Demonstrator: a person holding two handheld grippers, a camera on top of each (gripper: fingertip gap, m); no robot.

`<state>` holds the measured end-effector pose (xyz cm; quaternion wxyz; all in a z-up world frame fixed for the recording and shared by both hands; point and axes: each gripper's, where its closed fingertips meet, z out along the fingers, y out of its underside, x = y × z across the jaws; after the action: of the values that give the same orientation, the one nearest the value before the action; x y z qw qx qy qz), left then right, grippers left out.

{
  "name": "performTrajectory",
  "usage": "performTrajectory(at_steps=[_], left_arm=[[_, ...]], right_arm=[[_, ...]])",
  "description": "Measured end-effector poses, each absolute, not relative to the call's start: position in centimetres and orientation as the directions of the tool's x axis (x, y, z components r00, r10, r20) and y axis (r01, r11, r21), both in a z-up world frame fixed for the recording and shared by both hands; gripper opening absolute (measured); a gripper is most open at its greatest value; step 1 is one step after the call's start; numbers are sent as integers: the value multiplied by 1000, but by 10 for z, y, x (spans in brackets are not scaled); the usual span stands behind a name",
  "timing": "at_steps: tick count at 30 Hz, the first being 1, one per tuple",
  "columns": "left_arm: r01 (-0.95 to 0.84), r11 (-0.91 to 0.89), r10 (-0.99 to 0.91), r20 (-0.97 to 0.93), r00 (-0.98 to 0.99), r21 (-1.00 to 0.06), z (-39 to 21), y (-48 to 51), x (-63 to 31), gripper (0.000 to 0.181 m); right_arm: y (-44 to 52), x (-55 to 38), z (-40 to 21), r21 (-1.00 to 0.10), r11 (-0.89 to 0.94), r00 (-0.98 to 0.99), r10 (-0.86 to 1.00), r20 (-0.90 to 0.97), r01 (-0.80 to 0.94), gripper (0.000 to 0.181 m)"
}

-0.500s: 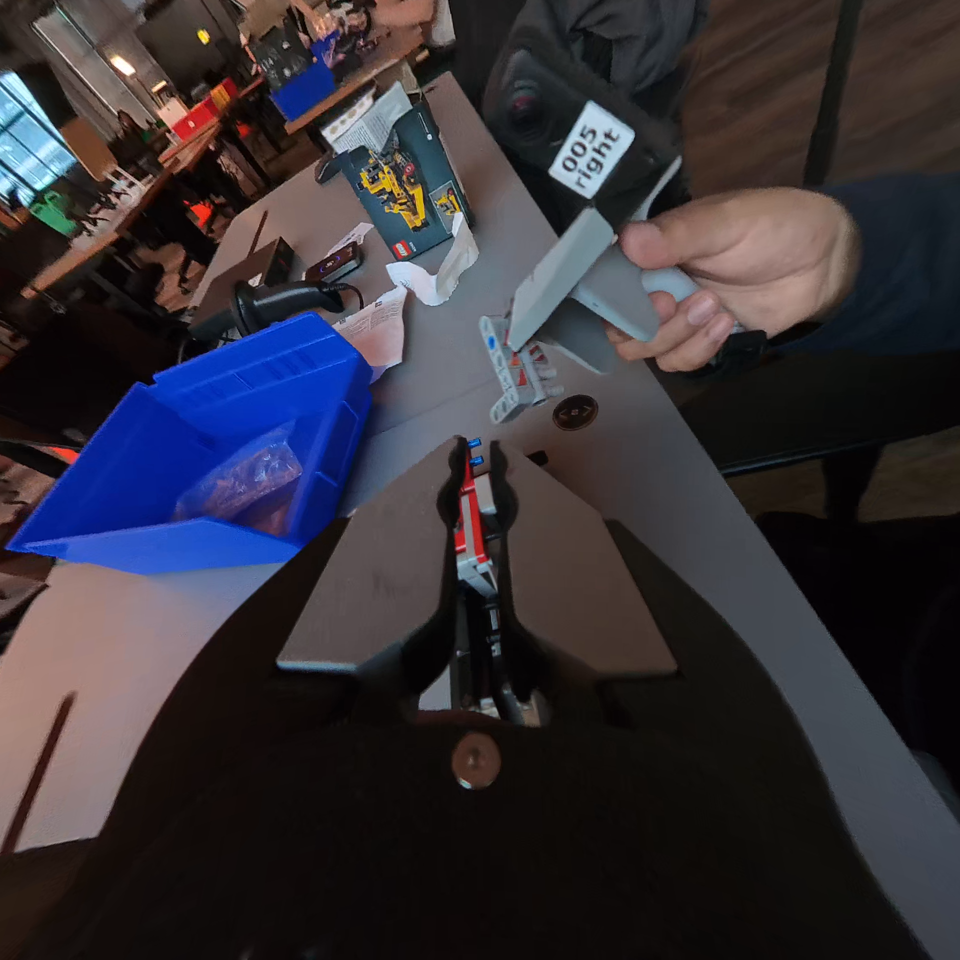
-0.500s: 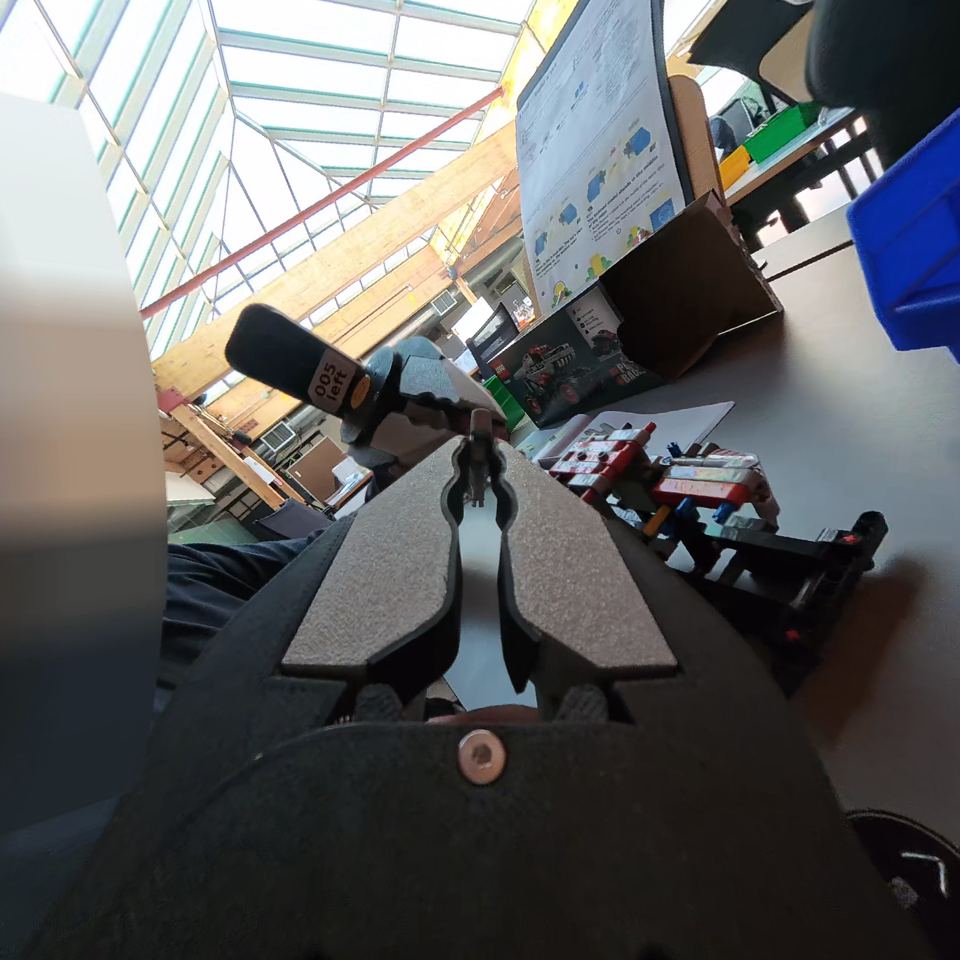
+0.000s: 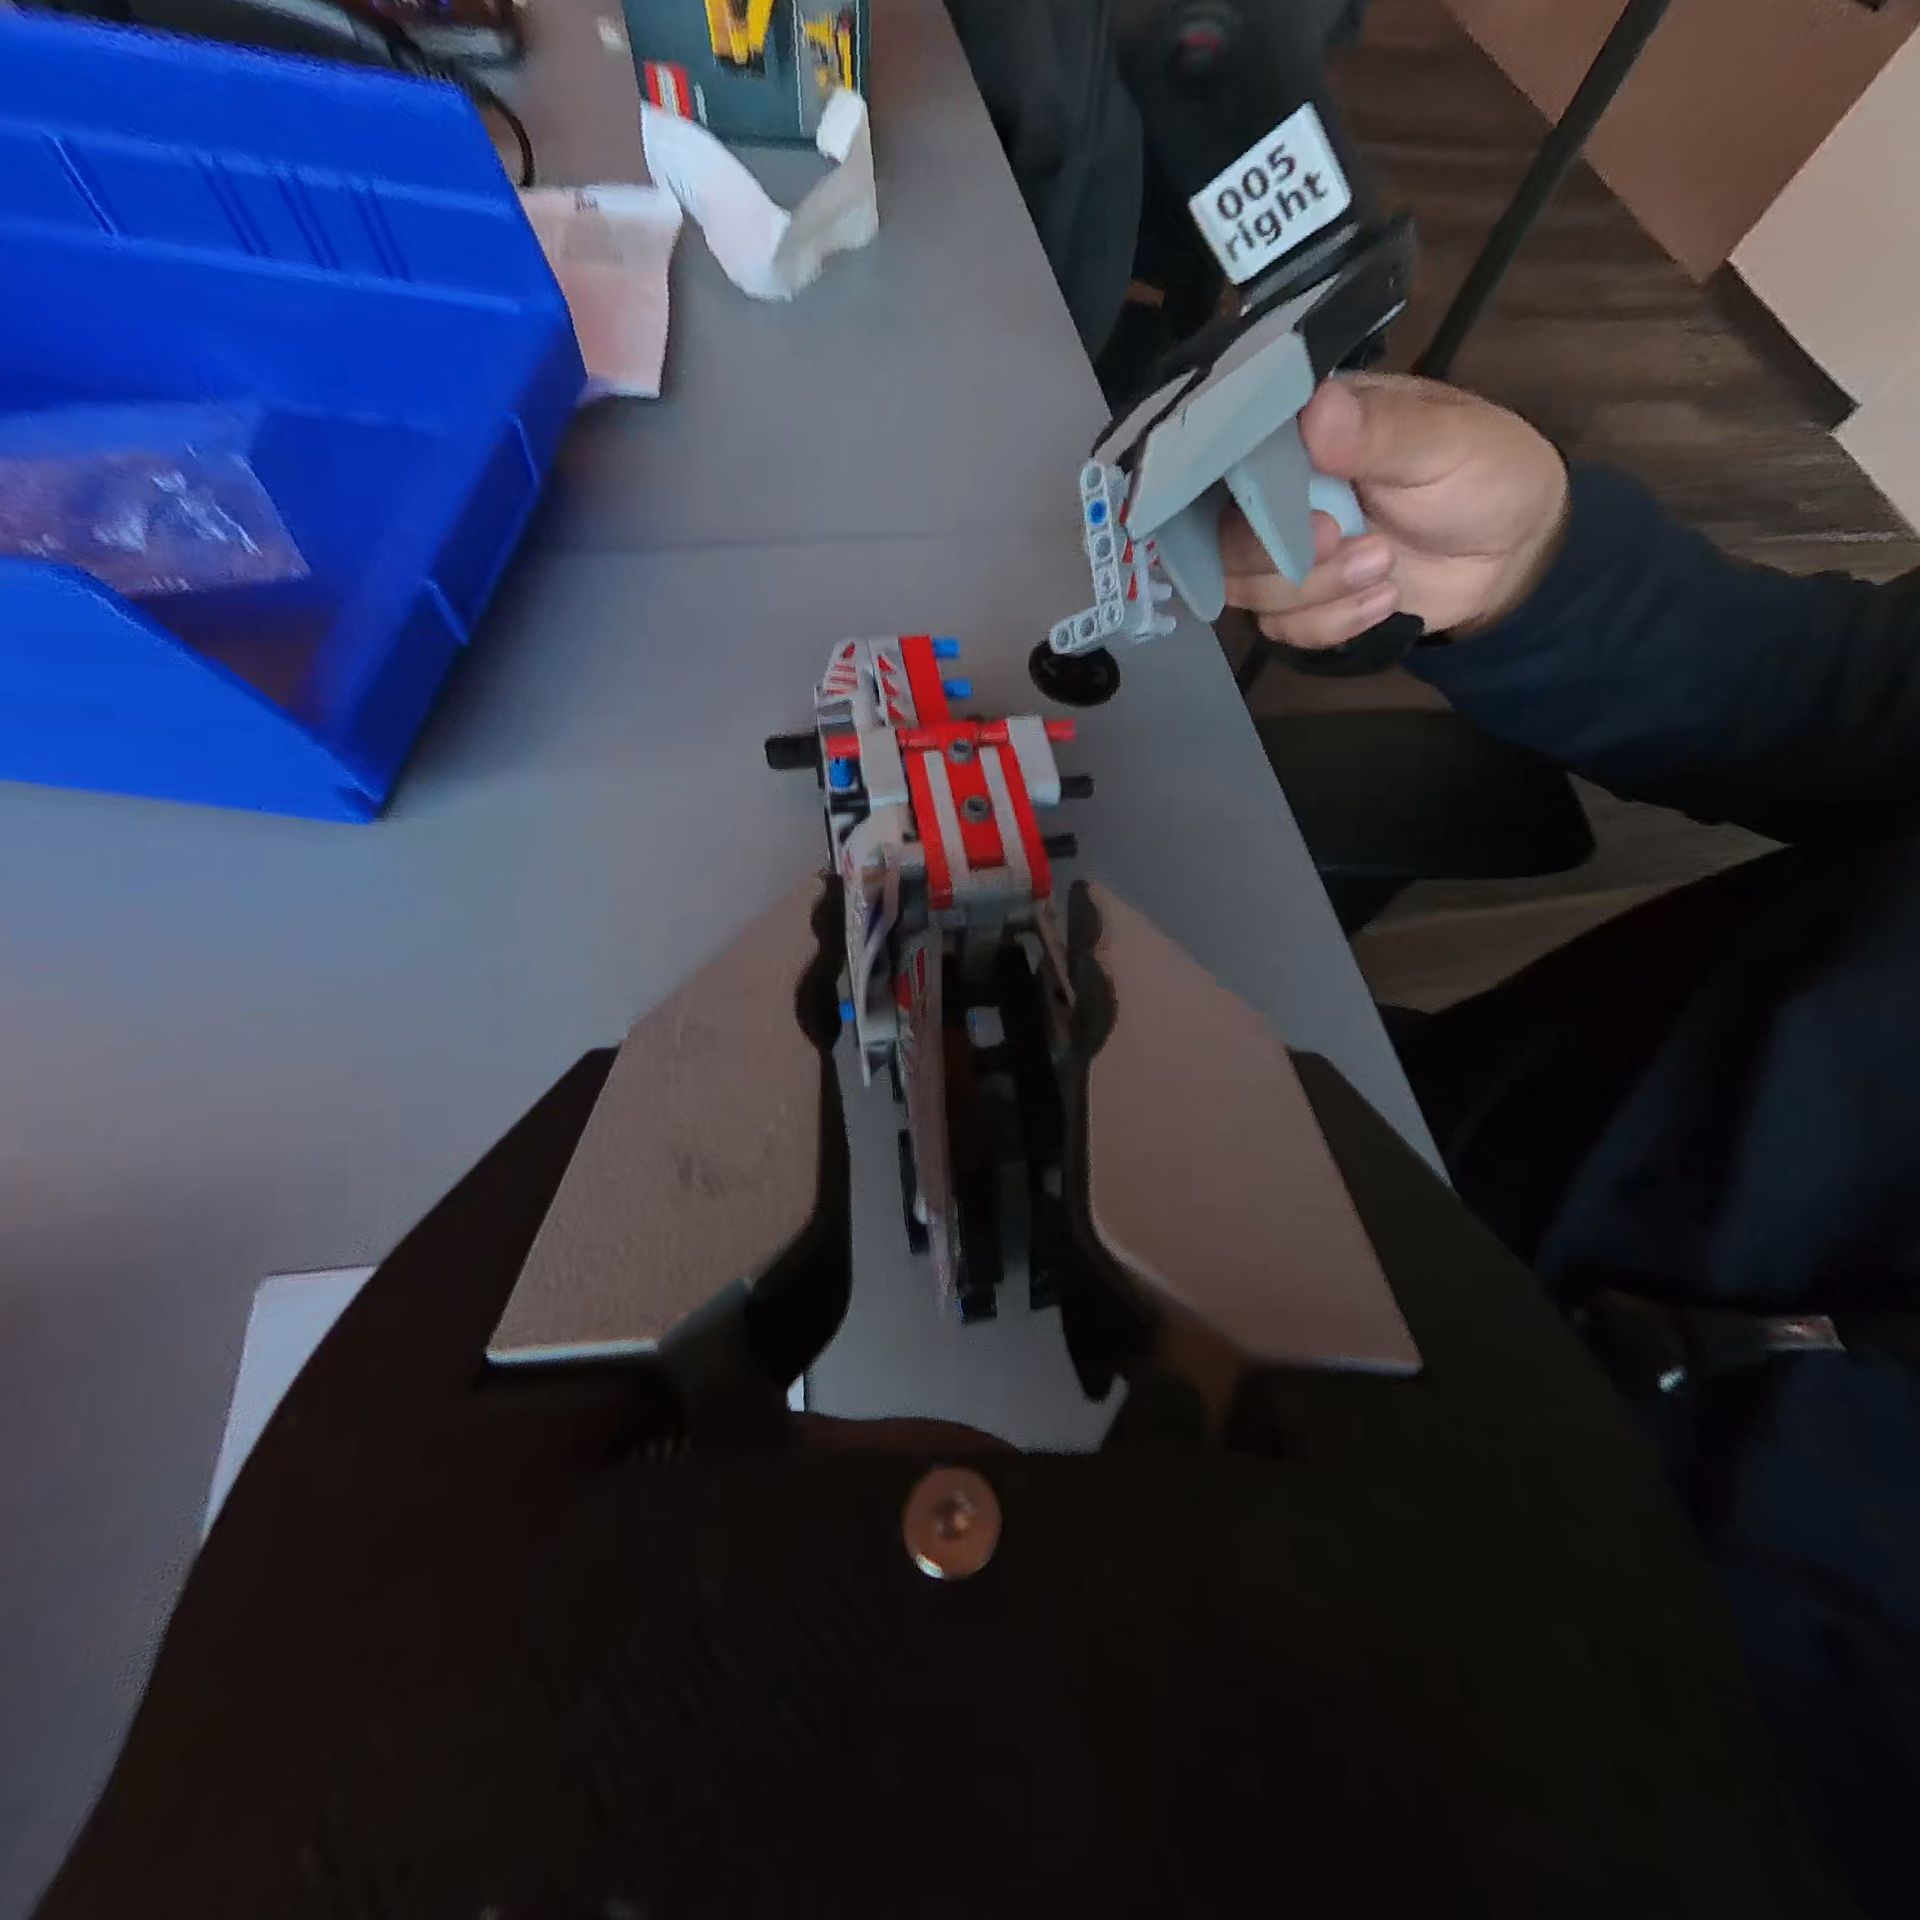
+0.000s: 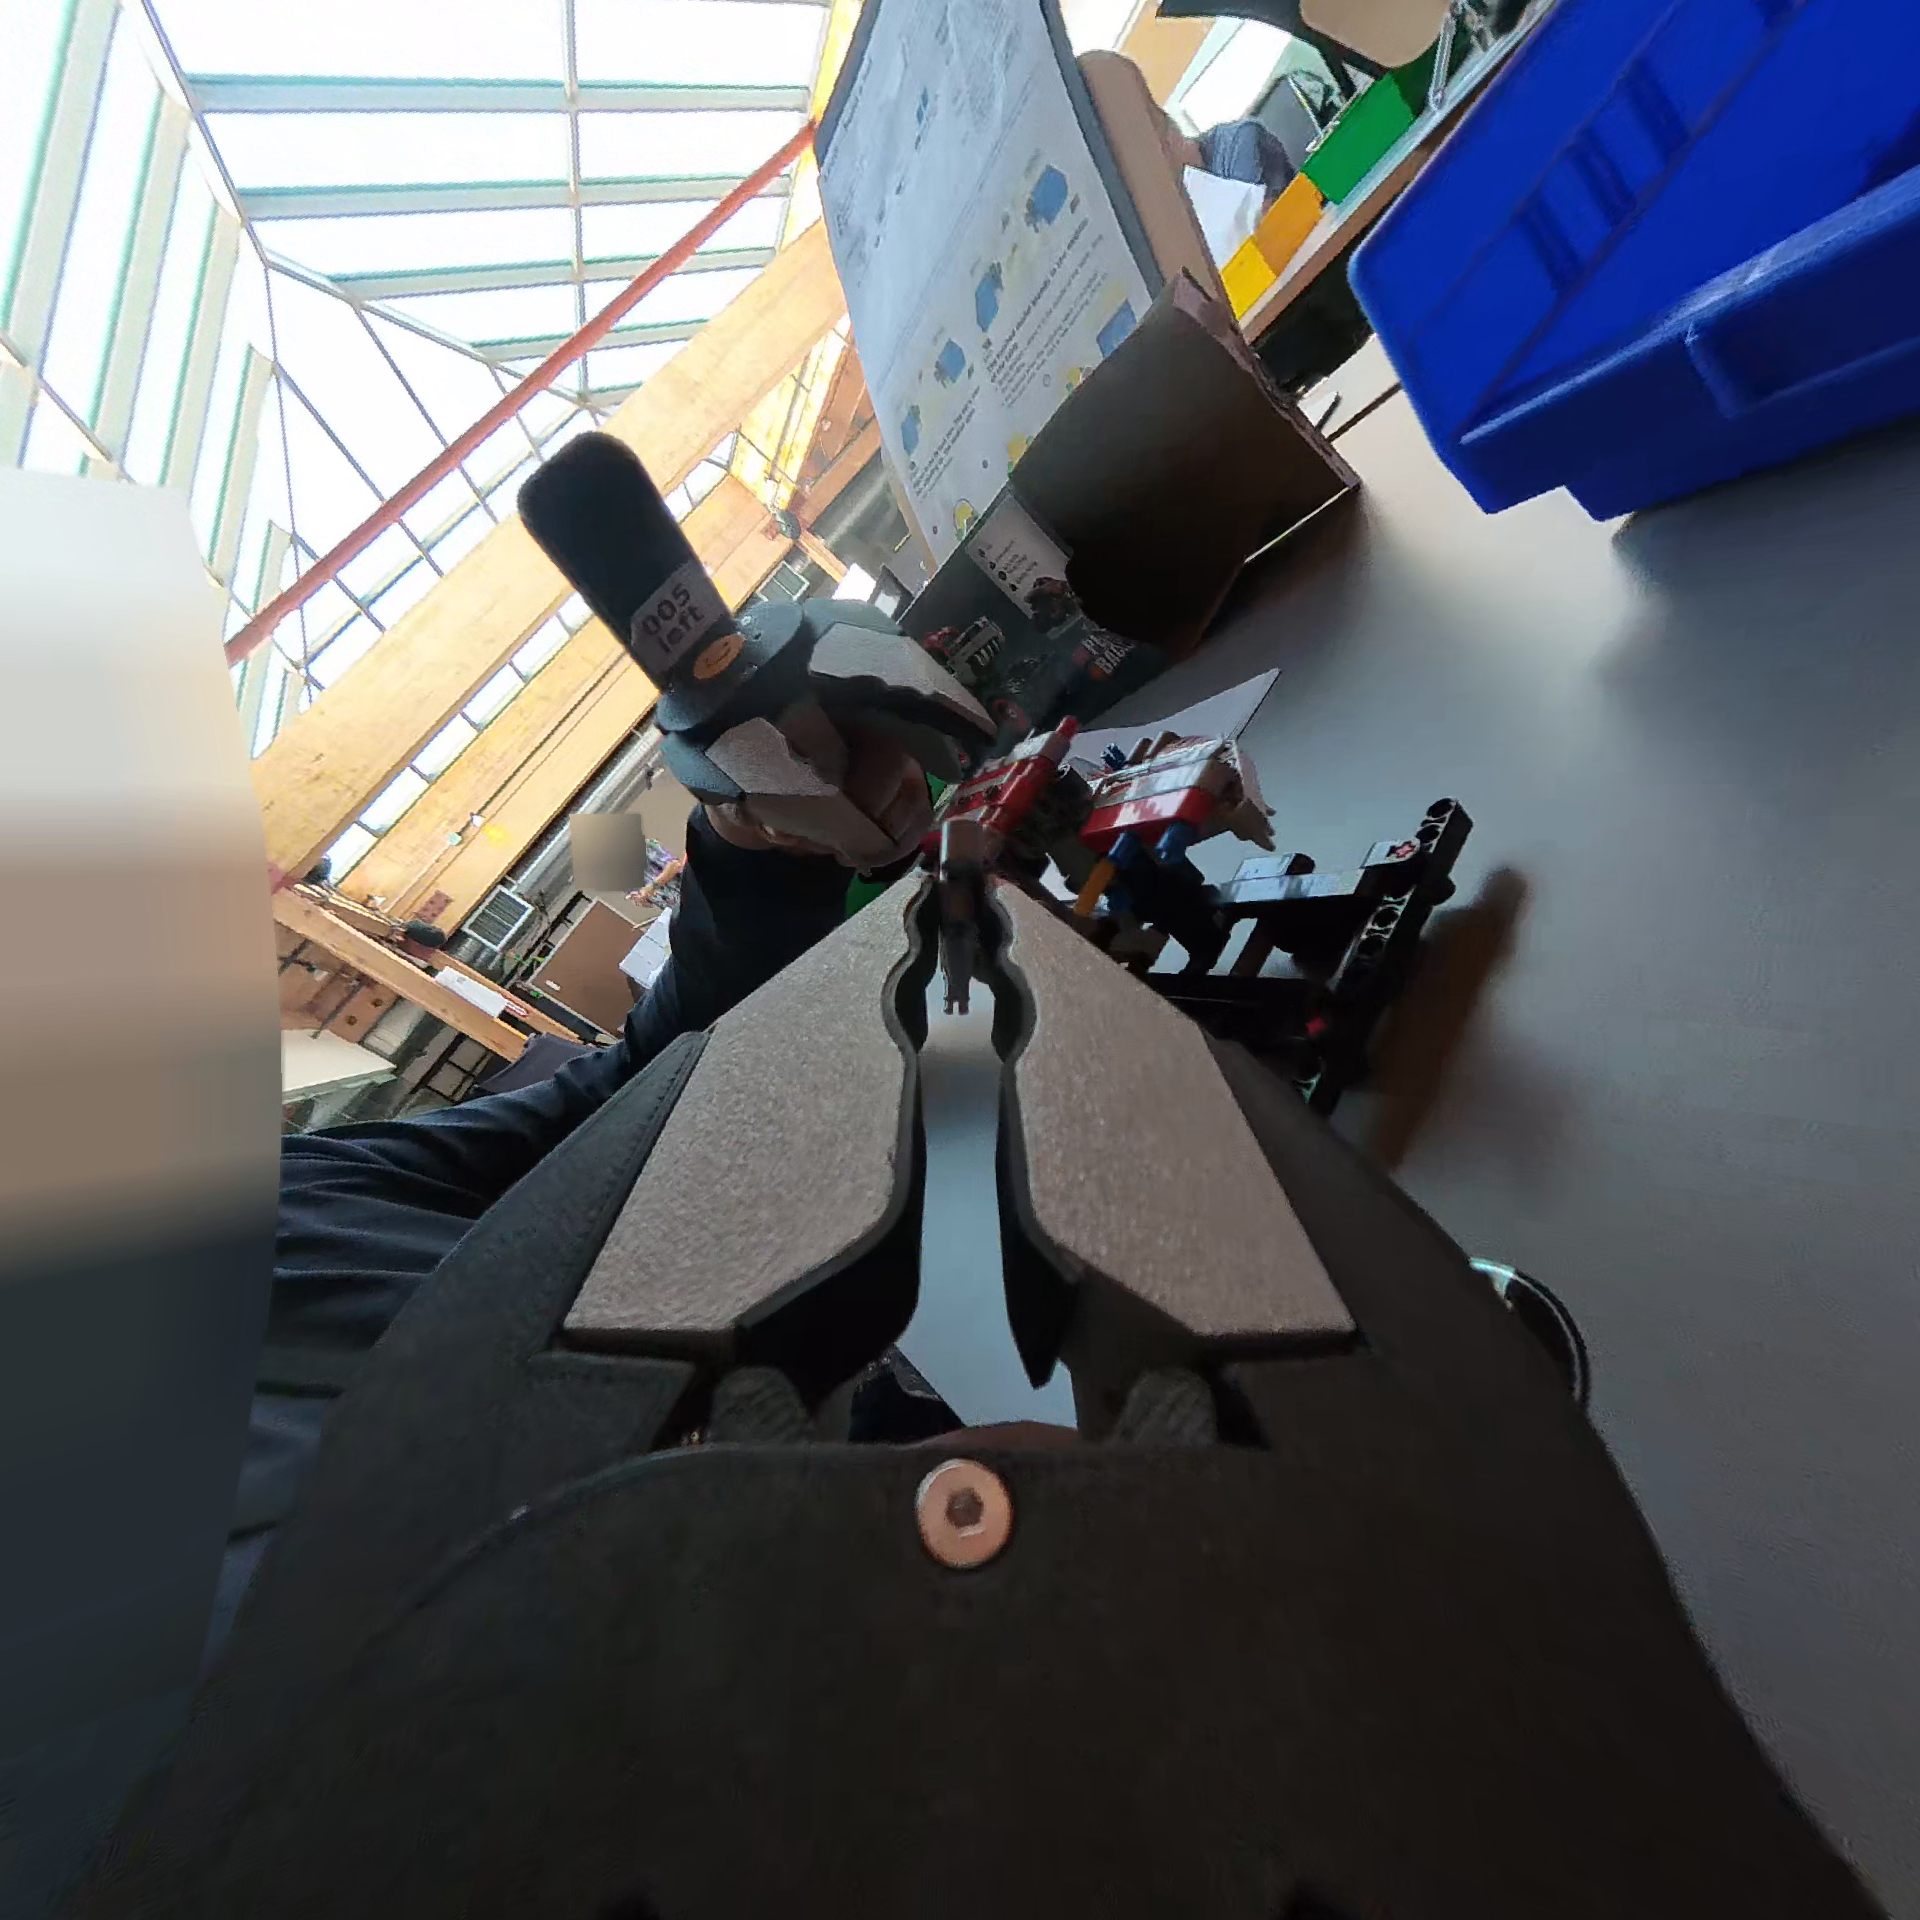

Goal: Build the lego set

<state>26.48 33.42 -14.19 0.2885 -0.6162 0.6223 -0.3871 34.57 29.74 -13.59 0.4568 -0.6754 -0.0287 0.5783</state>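
I hold two claws over a grey table, and the half-built red, grey and black Lego vehicle serves as my landmark throughout. My left claw straddles the near end of the vehicle, one finger on either flank; the fingers stand apart at the width of the body, and whether they press it or merely bracket it I cannot tell, though the placement reads as a steadying hold that keeps the model from sliding while a part is added. My right claw, to the right of the vehicle and beyond its far end, is closed on one light grey L-shaped Technic beam with a blue pin, held clear of the table and near the model, presumably so that it can be mated there. In the right wrist view the same claw shows its tips drawn together on this slim piece, with the vehicle just ahead of them. One small black round part lies on the table just right of the vehicle's far end, below the beam. Left of the vehicle stands one blue parts bin with one clear bag inside, within reach for the next pieces. Beyond the vehicle lie one set box and some crumpled white paper.
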Motion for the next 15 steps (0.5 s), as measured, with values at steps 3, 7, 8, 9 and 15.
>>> performTrajectory(at_steps=[3, 7, 8, 9, 15], left_arm=[[-567, -75, -987, 142, -76, -820, -150, 337, 261, 40], [-600, -84, -972, 198, -126, -796, -157, 325, 257, 48], [-607, -90, -968, 213, -134, -790, -157, 323, 256, 46], [-617, -101, -961, 238, -144, -781, -157, 320, 254, 45], [-654, -38, -886, 328, -327, -755, -155, 280, 235, 39]], right_arm=[[297, 345, -142, -650, -597, 335, 561, -757, -470, 3], [301, 345, -153, -656, -613, 368, 543, -755, -440, 3], [302, 346, -155, -653, -619, 375, 535, -757, -436, 3], [303, 347, -158, -646, -627, 377, 525, -763, -435, 3], [304, 344, -167, -593, -687, 346, 483, -804, -420, 3]])
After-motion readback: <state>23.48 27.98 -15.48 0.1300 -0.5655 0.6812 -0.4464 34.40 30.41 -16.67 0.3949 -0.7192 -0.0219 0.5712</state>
